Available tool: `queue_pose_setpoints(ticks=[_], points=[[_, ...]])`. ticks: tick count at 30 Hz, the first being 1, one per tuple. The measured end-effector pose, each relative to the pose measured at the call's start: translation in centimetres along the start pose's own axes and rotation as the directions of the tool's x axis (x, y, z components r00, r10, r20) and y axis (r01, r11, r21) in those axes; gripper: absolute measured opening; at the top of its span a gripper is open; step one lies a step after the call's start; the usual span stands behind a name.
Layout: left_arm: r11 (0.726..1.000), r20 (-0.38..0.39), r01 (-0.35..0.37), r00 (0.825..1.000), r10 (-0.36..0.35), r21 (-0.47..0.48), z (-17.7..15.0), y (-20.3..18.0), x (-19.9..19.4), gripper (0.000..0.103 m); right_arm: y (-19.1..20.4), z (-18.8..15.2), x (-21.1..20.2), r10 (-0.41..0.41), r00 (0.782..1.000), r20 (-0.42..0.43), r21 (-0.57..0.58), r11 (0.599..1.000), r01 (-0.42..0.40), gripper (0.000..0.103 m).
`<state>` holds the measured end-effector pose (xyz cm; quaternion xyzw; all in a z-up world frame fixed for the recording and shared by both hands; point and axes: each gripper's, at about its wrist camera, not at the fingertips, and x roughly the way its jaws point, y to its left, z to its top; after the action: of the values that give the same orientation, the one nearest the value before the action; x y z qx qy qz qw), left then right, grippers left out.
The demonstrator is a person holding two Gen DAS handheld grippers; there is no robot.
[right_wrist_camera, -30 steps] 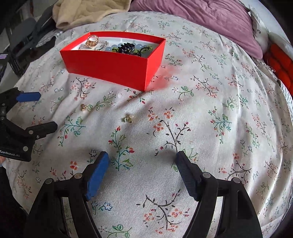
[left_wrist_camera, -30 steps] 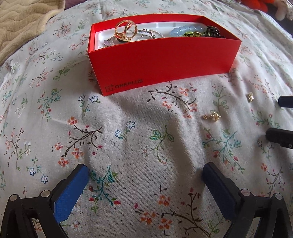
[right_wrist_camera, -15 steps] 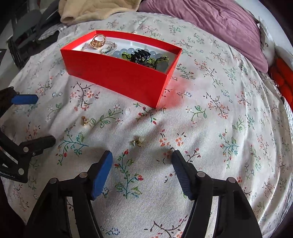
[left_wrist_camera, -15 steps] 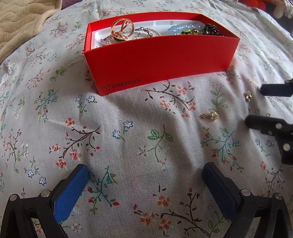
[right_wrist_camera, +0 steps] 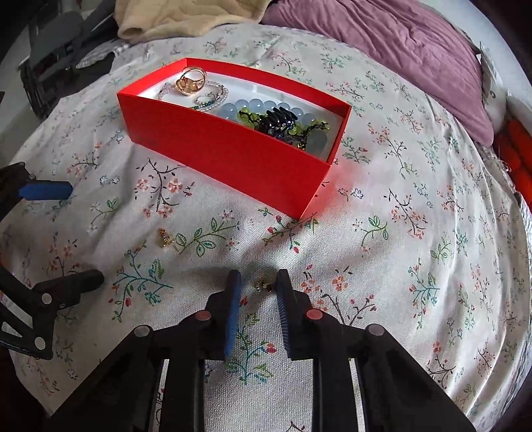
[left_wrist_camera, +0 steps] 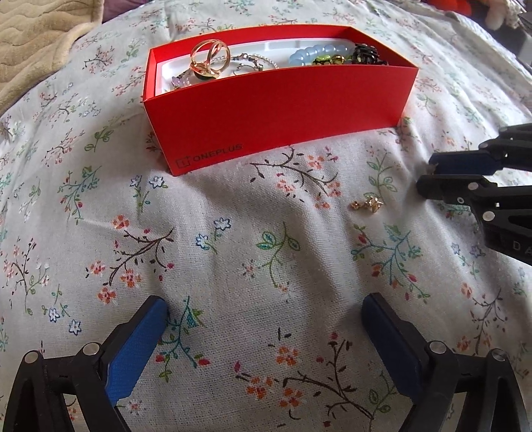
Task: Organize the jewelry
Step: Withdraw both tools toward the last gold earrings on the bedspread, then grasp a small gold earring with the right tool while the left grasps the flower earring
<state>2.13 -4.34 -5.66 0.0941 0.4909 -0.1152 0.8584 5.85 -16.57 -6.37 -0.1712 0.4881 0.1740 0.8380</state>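
Observation:
A red box (left_wrist_camera: 282, 109) holding rings, bead bracelets and a black hair clip stands on the floral bedspread. One small gold earring (right_wrist_camera: 265, 284) lies between the blue pads of my right gripper (right_wrist_camera: 258, 277). Its jaws are closing on the earring: the right pad touches it and a gap shows at the left pad. A second gold earring (left_wrist_camera: 367, 203) lies on the cloth, between the two grippers. My left gripper (left_wrist_camera: 264, 300) hovers in front of the box, jaws wide and closing slightly, with nothing between them.
A beige blanket (right_wrist_camera: 186, 16) and a purple pillow (right_wrist_camera: 382, 43) lie beyond the box. Something orange (right_wrist_camera: 515, 146) sits at the bed's right edge. Dark furniture (right_wrist_camera: 50, 50) stands past the far left edge of the bed.
My right gripper has slid up to the loose earring and its jaws have narrowed from wide to nearly together around it. The left gripper has stayed in place.

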Motion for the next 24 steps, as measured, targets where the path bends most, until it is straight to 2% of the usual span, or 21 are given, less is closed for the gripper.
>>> queue_pose_setpoints(ticks=[3, 6, 13, 17, 24], points=[[1.0, 0.005, 0.006, 1.0, -0.006, 0.001, 0.1, 0.0, -0.1, 0.095, 0.1, 0.1, 0.0, 0.006, 1.0, -0.002, -0.005, 1.0, -0.006, 0.011], [1.0, 0.016, 0.018, 1.0, -0.018, 0.003, 0.4, -0.3, -0.1, 0.09, 0.0, 0.1, -0.1, 0.016, 1.0, -0.001, 0.007, 1.0, -0.016, 0.01], [0.994, 0.037, 0.111, 0.993, -0.111, 0.003, 1.4, -1.6, 0.1, 0.07, -0.8, -0.8, -1.0, 0.04, 0.999, -0.002, 0.06, 0.997, -0.04, 0.009], [0.991, 0.05, 0.13, 0.99, -0.131, 0.015, 2.2, -2.6, 0.5, 0.056, -1.2, -1.3, -1.4, 0.038, 0.999, -0.004, 0.069, 0.997, -0.038, 0.009], [0.992, 0.053, 0.122, 0.991, -0.122, -0.005, 3.3, -3.4, 1.3, 0.05, -1.8, -2.1, -2.1, 0.029, 1.0, -0.005, 0.071, 0.997, -0.028, 0.009]])
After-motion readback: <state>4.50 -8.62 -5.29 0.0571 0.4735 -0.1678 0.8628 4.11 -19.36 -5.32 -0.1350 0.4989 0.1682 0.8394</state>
